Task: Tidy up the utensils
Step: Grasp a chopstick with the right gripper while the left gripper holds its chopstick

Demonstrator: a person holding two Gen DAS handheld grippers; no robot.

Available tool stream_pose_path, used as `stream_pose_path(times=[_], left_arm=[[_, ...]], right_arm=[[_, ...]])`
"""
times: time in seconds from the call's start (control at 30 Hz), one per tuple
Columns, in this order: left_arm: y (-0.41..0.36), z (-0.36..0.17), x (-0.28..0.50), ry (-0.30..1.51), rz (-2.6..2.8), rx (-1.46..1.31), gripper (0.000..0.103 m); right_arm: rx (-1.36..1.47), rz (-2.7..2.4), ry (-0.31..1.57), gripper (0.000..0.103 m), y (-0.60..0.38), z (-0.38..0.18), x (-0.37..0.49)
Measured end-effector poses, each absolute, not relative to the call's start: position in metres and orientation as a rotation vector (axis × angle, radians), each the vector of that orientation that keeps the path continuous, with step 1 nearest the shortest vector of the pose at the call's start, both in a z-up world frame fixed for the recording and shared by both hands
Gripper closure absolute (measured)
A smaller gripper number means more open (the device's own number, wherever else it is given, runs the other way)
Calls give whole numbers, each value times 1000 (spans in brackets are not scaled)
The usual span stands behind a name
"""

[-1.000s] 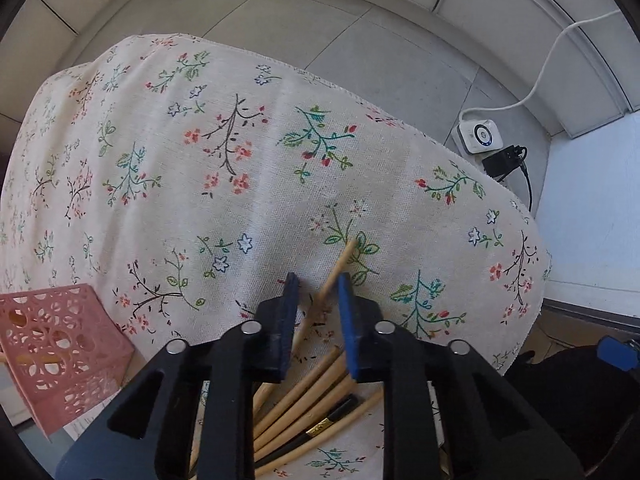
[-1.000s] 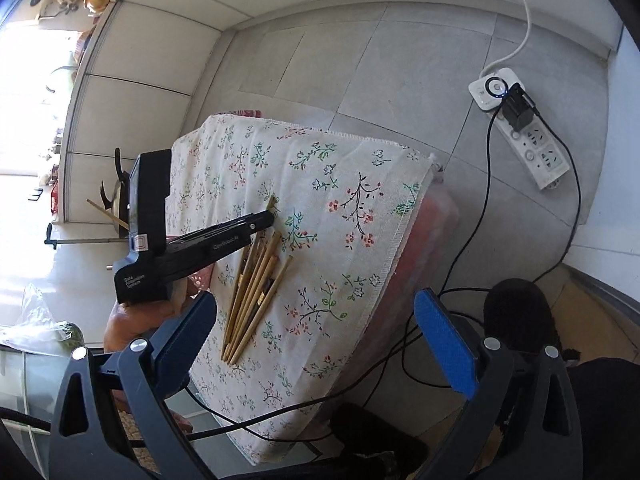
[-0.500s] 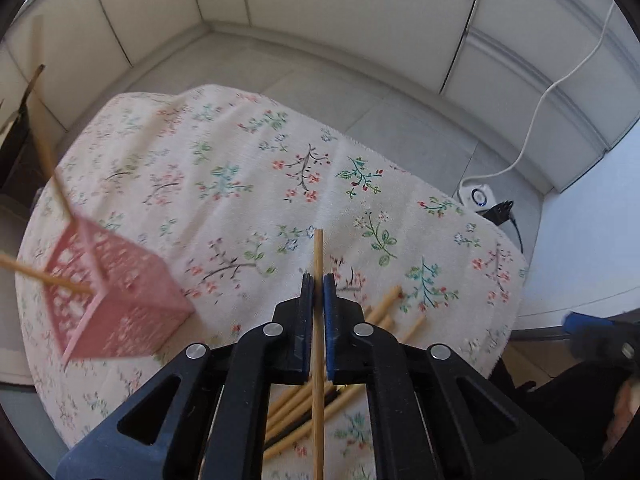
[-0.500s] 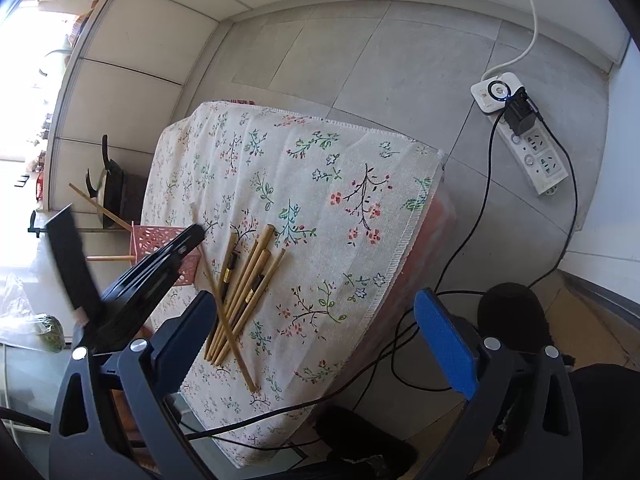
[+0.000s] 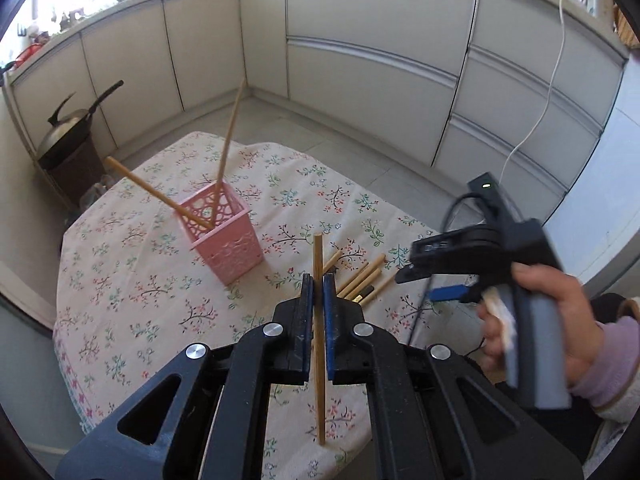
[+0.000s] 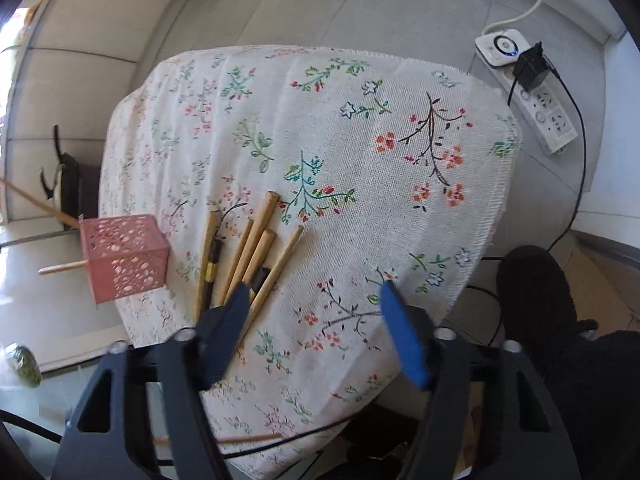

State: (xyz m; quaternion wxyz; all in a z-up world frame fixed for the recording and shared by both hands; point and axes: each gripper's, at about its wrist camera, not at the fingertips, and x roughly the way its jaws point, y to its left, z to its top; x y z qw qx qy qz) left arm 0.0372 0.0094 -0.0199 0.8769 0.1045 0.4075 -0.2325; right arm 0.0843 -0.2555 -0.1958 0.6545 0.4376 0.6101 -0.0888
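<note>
My left gripper (image 5: pixel 319 285) is shut on a wooden chopstick (image 5: pixel 319 332) and holds it upright above the floral tablecloth (image 5: pixel 132 280). A pink perforated holder (image 5: pixel 222 236) stands to the left of it with two chopsticks (image 5: pixel 228 136) leaning out. Several chopsticks (image 5: pixel 362 278) lie just behind my left fingers. My right gripper (image 6: pixel 312 300) is open and empty, low over the same pile of chopsticks (image 6: pixel 256 248); the holder (image 6: pixel 122 258) shows at its left. The right gripper also shows in the left wrist view (image 5: pixel 452 280), held by a hand.
A pot on a dark stand (image 5: pixel 68 148) sits left of the table. A power strip (image 6: pixel 532 92) with cables lies on the tiled floor beyond the table's right edge. White cabinets (image 5: pixel 360 60) line the far wall.
My left gripper closed on one chopstick, lifted it from the pile and tilted up level. My right gripper came down close over the remaining chopsticks.
</note>
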Motion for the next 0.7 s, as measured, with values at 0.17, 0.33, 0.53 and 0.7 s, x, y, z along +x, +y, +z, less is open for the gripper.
stream_pose_path(times=[0.17, 0.33, 0.53, 0.7], left_arm=[[24, -12, 27, 812, -493, 193, 99], [31, -6, 26, 791, -504, 173, 99], [36, -2, 25, 784, -496, 154, 99], [37, 1, 23, 773, -493, 157, 99]], right_arm=[[985, -299, 1366, 69, -247, -200, 92], [946, -332, 1360, 70, -237, -198, 101], [837, -408, 1373, 70, -220, -194, 114], [775, -439, 1347, 87, -214, -194, 116]])
